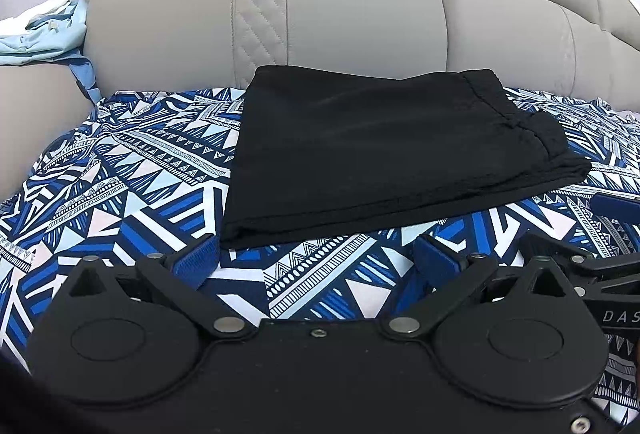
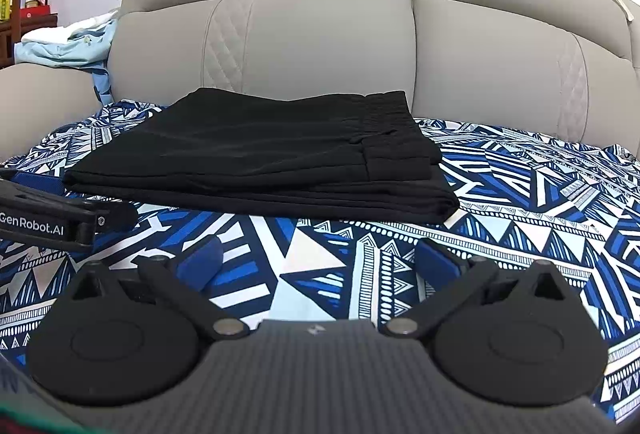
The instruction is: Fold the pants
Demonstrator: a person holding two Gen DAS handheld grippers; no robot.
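Note:
The black pants (image 1: 380, 150) lie folded into a flat rectangular stack on the blue and white patterned sheet (image 1: 120, 186), near the sofa back. They also show in the right wrist view (image 2: 272, 158), waistband at the right. My left gripper (image 1: 316, 258) is open and empty, hovering just in front of the pants' near edge. My right gripper (image 2: 320, 258) is open and empty, a little in front of the stack. The left gripper's body (image 2: 44, 210) shows at the left edge of the right wrist view. The right gripper's body (image 1: 600, 270) shows at the right edge of the left wrist view.
A grey padded sofa back (image 1: 340, 14) rises behind the pants. Light blue clothing (image 1: 44, 38) is heaped on the left armrest, also in the right wrist view (image 2: 68, 46). A wooden shelf with small items (image 2: 24, 14) stands far left.

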